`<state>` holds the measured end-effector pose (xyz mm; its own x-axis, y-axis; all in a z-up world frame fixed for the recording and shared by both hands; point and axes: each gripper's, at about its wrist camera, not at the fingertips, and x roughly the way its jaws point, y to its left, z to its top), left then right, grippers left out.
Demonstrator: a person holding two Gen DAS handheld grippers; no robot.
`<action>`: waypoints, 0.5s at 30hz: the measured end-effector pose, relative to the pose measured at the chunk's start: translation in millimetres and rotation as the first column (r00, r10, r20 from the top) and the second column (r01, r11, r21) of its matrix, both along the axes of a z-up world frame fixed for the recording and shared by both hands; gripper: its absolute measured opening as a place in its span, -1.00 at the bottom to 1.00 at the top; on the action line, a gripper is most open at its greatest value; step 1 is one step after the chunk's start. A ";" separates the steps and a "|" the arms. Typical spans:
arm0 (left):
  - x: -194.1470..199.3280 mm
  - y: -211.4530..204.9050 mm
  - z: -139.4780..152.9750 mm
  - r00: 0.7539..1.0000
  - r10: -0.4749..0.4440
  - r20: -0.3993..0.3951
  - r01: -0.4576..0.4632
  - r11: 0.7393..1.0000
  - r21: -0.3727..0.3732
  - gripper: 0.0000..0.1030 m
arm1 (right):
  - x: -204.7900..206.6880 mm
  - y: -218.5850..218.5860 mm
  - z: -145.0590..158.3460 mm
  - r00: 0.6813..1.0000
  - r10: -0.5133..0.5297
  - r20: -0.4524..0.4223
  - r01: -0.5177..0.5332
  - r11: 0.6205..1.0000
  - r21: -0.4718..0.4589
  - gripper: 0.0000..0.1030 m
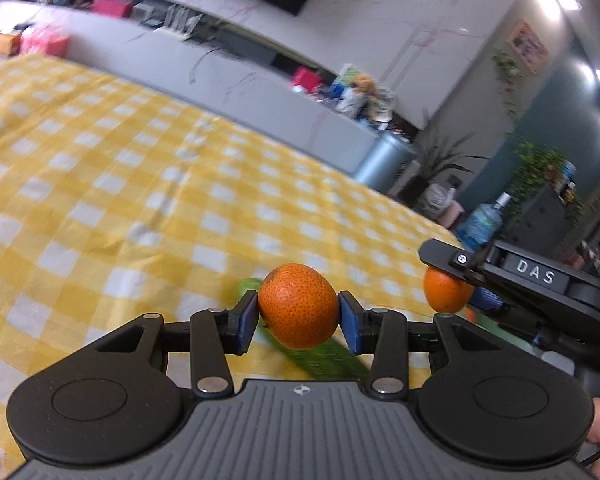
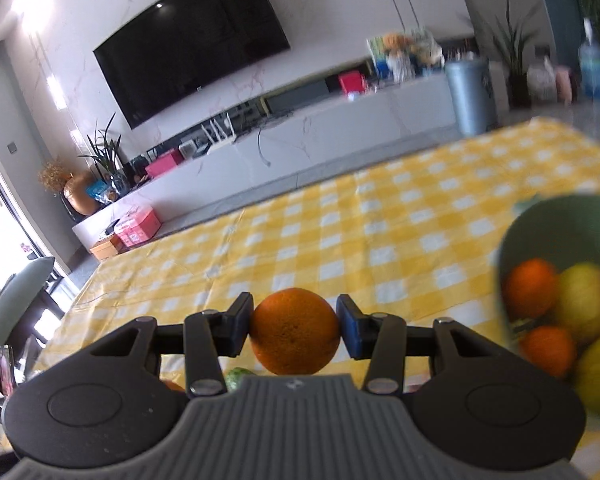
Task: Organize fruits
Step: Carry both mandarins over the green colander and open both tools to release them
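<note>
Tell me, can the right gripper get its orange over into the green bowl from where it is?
Probably yes. The right gripper grips an orange, and the green bowl sits just to its right, mouth open toward it. Nothing stands between them, and the fruit inside leaves room.

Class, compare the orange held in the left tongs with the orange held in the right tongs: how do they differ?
The left orange has darker, speckled reddish skin; the right orange is a smoother, brighter orange. The left orange looks squashed and uneven; the right orange looks rounder. Both are clamped between blue pads, lifted above the yellow checked cloth.
</note>
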<state>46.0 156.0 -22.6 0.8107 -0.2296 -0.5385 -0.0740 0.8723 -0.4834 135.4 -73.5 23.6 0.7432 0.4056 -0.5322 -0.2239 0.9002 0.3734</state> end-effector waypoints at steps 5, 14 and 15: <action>-6.0 -35.1 15.8 0.995 -0.086 0.054 0.091 0.991 -0.101 -0.07 | -15.8 -50.0 27.7 0.997 -0.070 -0.036 0.065 0.991 -0.113 -0.16; -5.7 -115.0 39.9 0.972 -0.190 0.138 0.194 0.981 -0.012 -0.07 | -34.6 -190.1 15.7 0.912 -0.386 -0.138 0.383 0.922 -0.050 -0.16; -4.3 -118.9 40.1 0.970 -0.199 0.139 0.204 0.979 -0.022 -0.07 | -30.8 -195.4 13.5 0.909 -0.393 -0.139 0.392 0.919 -0.040 -0.16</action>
